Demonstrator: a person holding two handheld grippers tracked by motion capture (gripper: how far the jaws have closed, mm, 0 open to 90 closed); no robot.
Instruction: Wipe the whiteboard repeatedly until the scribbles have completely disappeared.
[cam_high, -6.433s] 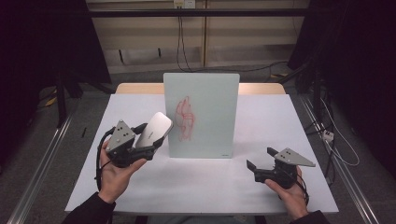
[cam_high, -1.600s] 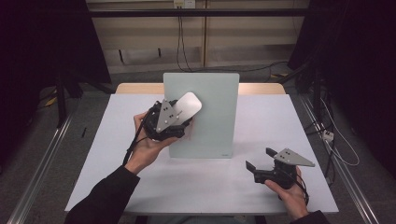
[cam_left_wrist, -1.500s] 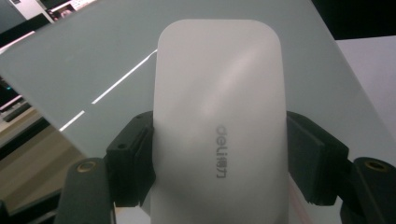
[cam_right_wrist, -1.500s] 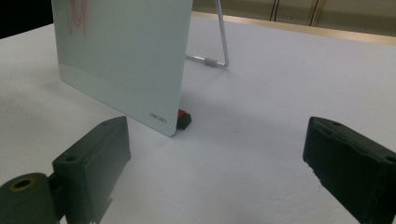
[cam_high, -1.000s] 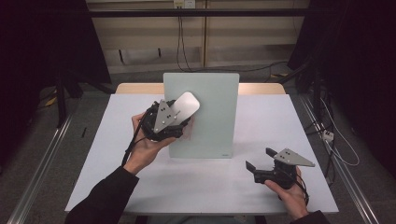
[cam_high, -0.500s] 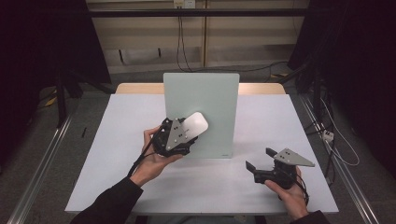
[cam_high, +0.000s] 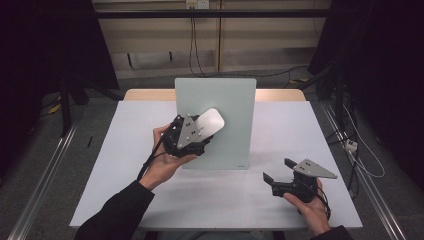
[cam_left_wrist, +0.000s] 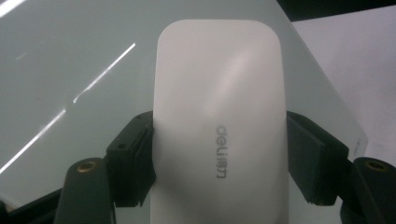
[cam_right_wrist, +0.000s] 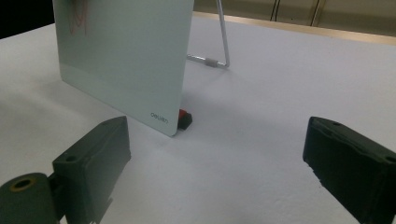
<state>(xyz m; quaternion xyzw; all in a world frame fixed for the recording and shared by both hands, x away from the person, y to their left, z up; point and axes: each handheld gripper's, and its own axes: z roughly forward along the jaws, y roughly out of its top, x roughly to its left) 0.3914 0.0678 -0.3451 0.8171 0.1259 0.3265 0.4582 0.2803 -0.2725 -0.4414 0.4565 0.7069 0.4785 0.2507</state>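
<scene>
The white eraser (cam_left_wrist: 219, 121), clamped in the left tongs (cam_high: 192, 136), has been swept down and right across the glass board (cam_high: 227, 100), so wiping continues; the right tongs (cam_high: 276, 172) are held wide on the desk (cam_high: 125, 150).

Table (cam_high: 125, 150): white top, rectangular, surface clean and matt. A bare wooden strip (cam_high: 150, 94) runs along the table's far edge.

Floor beyond the table's far edge: black cables (cam_high: 280, 74) lie loose across it. Two more cables (cam_high: 192, 40) hang down the pale wall behind the table from a wall socket (cam_high: 196, 4).

Right of the table: a white plug adapter (cam_high: 351, 145) sits on the floor with thin leads trailing from it.

Left of the table: a metal floor rail (cam_high: 45, 175) runs alongside it; a matching rail (cam_high: 380, 210) runs along the right side.

Dark curtains (cam_high: 45, 50) hang on both sides, well back from the table.
</scene>
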